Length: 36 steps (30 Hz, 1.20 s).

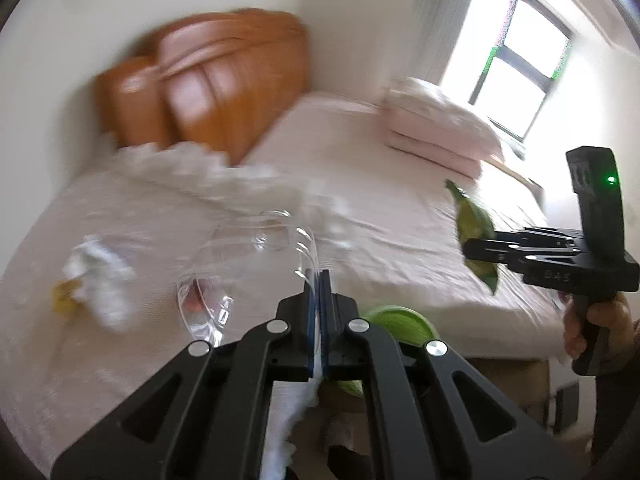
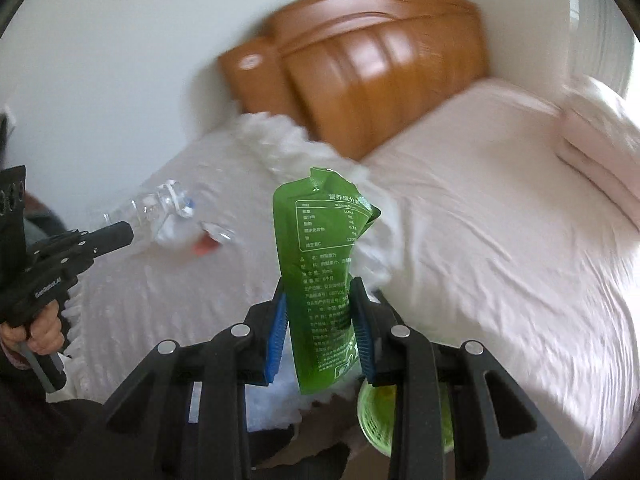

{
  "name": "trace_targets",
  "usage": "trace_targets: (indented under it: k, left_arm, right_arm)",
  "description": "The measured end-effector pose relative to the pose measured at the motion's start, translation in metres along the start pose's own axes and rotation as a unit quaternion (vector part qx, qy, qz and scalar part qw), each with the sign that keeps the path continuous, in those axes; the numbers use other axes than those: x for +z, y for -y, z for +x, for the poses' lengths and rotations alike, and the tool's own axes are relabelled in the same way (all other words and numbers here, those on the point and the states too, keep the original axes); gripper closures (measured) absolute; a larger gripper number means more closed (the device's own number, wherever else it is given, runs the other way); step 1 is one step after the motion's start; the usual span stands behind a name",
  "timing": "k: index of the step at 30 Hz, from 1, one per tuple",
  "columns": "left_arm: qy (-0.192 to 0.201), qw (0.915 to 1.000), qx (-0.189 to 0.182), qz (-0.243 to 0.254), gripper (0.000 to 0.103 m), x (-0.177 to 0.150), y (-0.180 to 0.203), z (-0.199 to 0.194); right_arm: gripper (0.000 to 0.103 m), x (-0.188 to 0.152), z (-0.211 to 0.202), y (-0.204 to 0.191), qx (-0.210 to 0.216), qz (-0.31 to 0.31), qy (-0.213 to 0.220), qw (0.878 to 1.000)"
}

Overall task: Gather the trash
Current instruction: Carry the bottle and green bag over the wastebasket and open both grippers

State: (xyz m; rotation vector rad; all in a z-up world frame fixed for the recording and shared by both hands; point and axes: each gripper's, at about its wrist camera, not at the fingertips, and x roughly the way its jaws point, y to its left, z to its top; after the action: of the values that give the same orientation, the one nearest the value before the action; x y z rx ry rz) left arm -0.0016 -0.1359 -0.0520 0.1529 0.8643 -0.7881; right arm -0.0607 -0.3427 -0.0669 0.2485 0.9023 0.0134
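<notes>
The right gripper (image 2: 320,320) was clamped on the green pouch (image 2: 324,264), the left gripper (image 1: 319,292) on the clear bottle (image 1: 248,256); releasing squarely over the green basket (image 2: 376,412) seemed wisest

The left gripper (image 1: 319,280) sits low and centre in its own view – fingers pressed together. The right gripper (image 2: 322,312) likewise – fingers clamped, slightly apart.

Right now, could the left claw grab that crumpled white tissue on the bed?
Probably not yet: the left claw is shut on a clear plastic bottle. The crumpled tissue lies uncovered on the bed, to the left.
</notes>
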Motion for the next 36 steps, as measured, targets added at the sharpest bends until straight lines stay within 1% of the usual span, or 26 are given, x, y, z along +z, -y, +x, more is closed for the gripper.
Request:
trace_targets:
  k: [4, 7, 11, 16, 20, 27, 28, 29, 30, 31, 32, 33, 34, 35, 36]
  left_arm:
    - [-0.019, 0.9984, -0.04, 0.035, 0.101, 0.004, 0.049, 0.019]
    - [-0.035, 0.9955, -0.066, 0.059, 0.101, 0.004, 0.081, 0.034]
    - [-0.063, 0.99, -0.091, 0.087, 0.101, 0.004, 0.121, 0.061]
    - [-0.117, 0.9791, -0.126, 0.108, 0.101, -0.002, 0.162, 0.106]
    - [-0.16, 0.9718, -0.129, 0.115, 0.101, -0.011, 0.182, 0.139]
    - [-0.192, 0.9654, -0.133, 0.115, 0.101, -0.013, 0.195, 0.169]
    - [-0.199, 0.9642, -0.133, 0.114, 0.1, -0.013, 0.197, 0.172]
    - [-0.202, 0.964, -0.132, 0.111, 0.098, -0.013, 0.197, 0.174]
    - [-0.206, 0.964, -0.131, 0.106, 0.086, -0.013, 0.197, 0.177]
    - [-0.206, 0.9647, -0.128, 0.102, 0.058, -0.012, 0.198, 0.178]
    - [-0.203, 0.9662, -0.124, 0.101, 0.045, -0.012, 0.199, 0.178]
    - [-0.191, 0.9689, -0.121, 0.1, 0.036, -0.011, 0.2, 0.175]
    - [-0.181, 0.9706, -0.12, 0.103, 0.035, -0.01, 0.2, 0.172]
    - [-0.179, 0.9709, -0.119, 0.106, 0.033, -0.009, 0.201, 0.17]
    - [-0.177, 0.9715, -0.118, 0.105, 0.028, -0.008, 0.2, 0.169]
  right_arm:
    - [0.072, -0.023, -0.024, 0.028, -0.019, 0.03, 0.012, 0.999]
    - [0.072, -0.04, -0.043, 0.053, -0.03, 0.052, 0.021, 0.998]
    - [0.072, -0.059, -0.058, 0.078, -0.047, 0.071, 0.024, 0.996]
    - [0.072, -0.077, -0.068, 0.109, -0.059, 0.089, 0.022, 0.994]
    - [0.072, -0.084, -0.069, 0.128, -0.062, 0.102, 0.017, 0.993]
    - [0.072, -0.09, -0.063, 0.15, -0.058, 0.115, 0.007, 0.992]
    - [0.072, -0.09, -0.061, 0.149, -0.057, 0.115, 0.006, 0.992]
    - [0.072, -0.09, -0.06, 0.151, -0.056, 0.116, 0.005, 0.992]
    - [0.072, -0.09, -0.058, 0.153, -0.055, 0.116, 0.003, 0.992]
    - [0.072, -0.09, -0.057, 0.154, -0.054, 0.116, 0.003, 0.992]
    - [0.072, -0.09, -0.055, 0.155, -0.054, 0.116, 0.002, 0.992]
    - [0.072, -0.091, -0.055, 0.155, -0.053, 0.117, 0.002, 0.992]
    - [0.072, -0.091, -0.053, 0.158, -0.052, 0.117, 0.001, 0.992]
    - [0.072, -0.091, -0.053, 0.157, -0.052, 0.118, 0.001, 0.992]
    - [0.072, -0.091, -0.053, 0.158, -0.052, 0.119, 0.001, 0.992]
